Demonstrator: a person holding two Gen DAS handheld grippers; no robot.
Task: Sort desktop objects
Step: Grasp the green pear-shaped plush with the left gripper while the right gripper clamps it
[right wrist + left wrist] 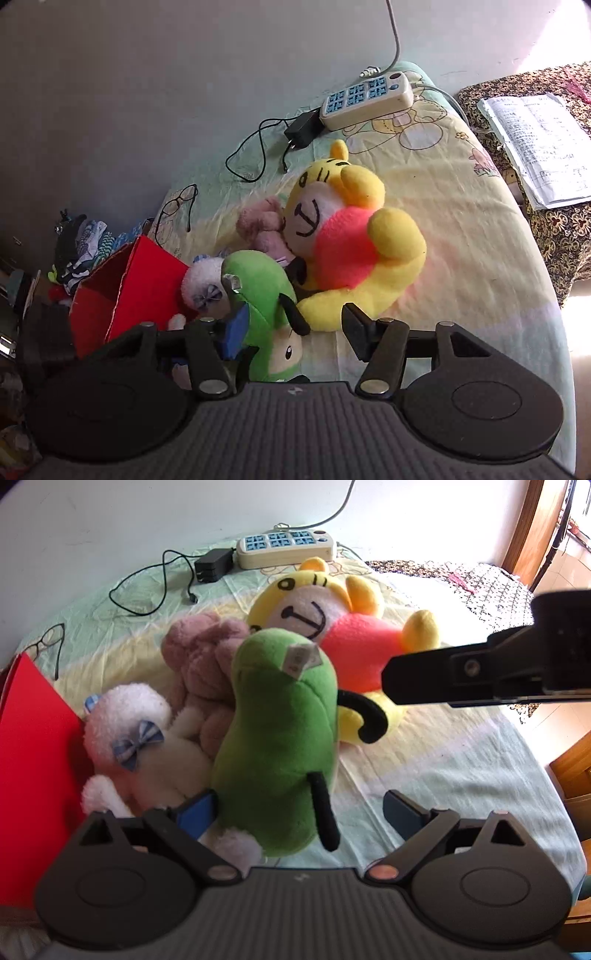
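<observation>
The left gripper [301, 814] stands with its blue-padded jaws spread wide around the lower end of a green, bean-shaped plush toy [277, 738] of short fleece with thin black felt limbs and a folded grey tag; the left pad lies against its flank, the right pad stays clear, so nothing is clamped. The right gripper [295, 332] also holds its jaws parted, the same green plush toy [262, 295] lying between them with the right finger apart from it; whether the left pad touches it I cannot tell. Against the green toy lean a fluffy white plush animal with a blue striped bow [140, 746], a nubbly mauve plush [203, 664] and, behind, a smooth yellow plush tiger in a pink shirt [332, 627] with a curled black tail. A red cardboard box [140, 284] stands open just left of the white one. Farther back lie wire-framed spectacles [177, 206], a black power adapter with a looped cable [301, 129] and a cream power strip with blue sockets [365, 98]. All rest on a pale, creased cartoon-print cotton sheet [443, 221] beneath a plain white wall [147, 74]; printed papers [535, 144] lie on a dark floral cloth to the right.
</observation>
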